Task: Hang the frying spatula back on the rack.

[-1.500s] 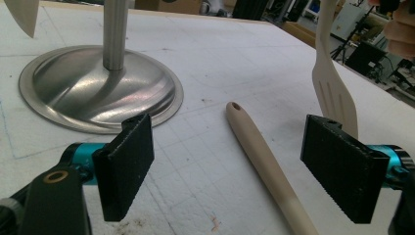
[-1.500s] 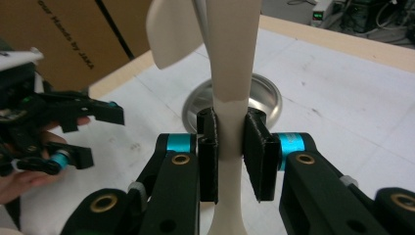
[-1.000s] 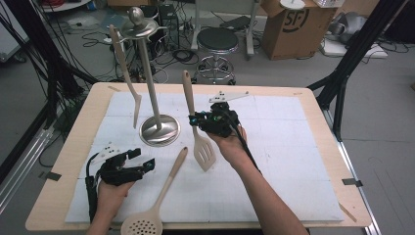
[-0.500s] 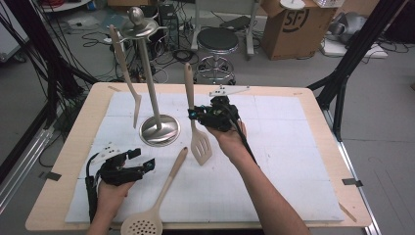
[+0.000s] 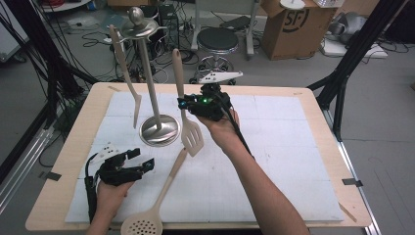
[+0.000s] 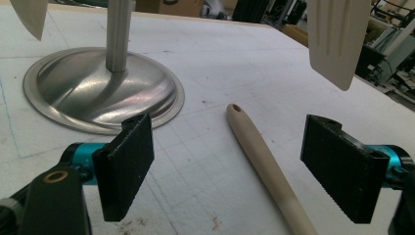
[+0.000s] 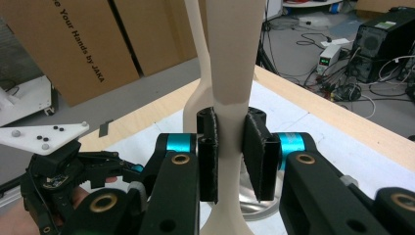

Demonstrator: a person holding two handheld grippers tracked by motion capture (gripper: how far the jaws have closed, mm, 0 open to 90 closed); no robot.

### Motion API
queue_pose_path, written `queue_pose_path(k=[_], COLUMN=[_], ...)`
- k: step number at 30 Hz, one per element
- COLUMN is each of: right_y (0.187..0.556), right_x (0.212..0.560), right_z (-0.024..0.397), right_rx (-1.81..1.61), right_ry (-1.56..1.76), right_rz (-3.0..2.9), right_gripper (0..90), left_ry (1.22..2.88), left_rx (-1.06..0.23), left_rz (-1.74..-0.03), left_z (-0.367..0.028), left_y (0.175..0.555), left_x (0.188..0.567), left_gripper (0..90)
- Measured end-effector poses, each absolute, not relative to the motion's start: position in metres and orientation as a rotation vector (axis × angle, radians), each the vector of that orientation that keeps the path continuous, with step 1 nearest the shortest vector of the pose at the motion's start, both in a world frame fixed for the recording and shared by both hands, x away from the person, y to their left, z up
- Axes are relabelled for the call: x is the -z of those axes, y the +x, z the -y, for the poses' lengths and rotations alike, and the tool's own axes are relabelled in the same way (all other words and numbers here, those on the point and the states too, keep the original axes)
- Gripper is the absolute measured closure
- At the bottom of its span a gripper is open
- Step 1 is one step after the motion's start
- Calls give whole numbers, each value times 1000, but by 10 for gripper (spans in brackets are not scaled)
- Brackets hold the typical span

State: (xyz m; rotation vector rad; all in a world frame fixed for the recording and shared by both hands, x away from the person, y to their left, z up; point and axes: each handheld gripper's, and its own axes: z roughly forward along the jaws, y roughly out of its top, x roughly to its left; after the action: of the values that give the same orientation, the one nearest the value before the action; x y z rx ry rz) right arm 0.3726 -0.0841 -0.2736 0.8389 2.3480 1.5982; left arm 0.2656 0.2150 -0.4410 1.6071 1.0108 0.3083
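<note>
My right gripper is shut on the handle of a beige slotted turner and holds it upright above the mat, just right of the metal utensil stand. In the right gripper view the right gripper has both pads pressed on the turner's neck. A beige utensil hangs from the stand's left hook. A beige skimmer lies on the mat. My left gripper rests open on the mat; in its own view the left gripper has the skimmer's handle lying untouched between its jaws.
The stand's domed base sits just ahead of my left gripper, and the turner's blade hangs above to its right. A white mat covers the wooden table. A stool and a cardboard box stand beyond the far edge.
My right gripper has risen with the turner and drifted a little left toward the stand, lifting the blade higher off the mat. The left gripper has stayed put.
</note>
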Motion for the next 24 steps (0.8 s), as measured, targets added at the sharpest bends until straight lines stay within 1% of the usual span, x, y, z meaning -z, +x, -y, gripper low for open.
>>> queue_pose_path(k=[24], right_y=[378], right_x=[251], right_z=[56], right_rx=[-1608], right_ry=[773], right_rz=[-2357], right_gripper=[774], left_ry=[1598], left_rx=[-307], left_rz=[-1014], left_z=[-215], left_y=[266], left_x=[441], left_gripper=[206])
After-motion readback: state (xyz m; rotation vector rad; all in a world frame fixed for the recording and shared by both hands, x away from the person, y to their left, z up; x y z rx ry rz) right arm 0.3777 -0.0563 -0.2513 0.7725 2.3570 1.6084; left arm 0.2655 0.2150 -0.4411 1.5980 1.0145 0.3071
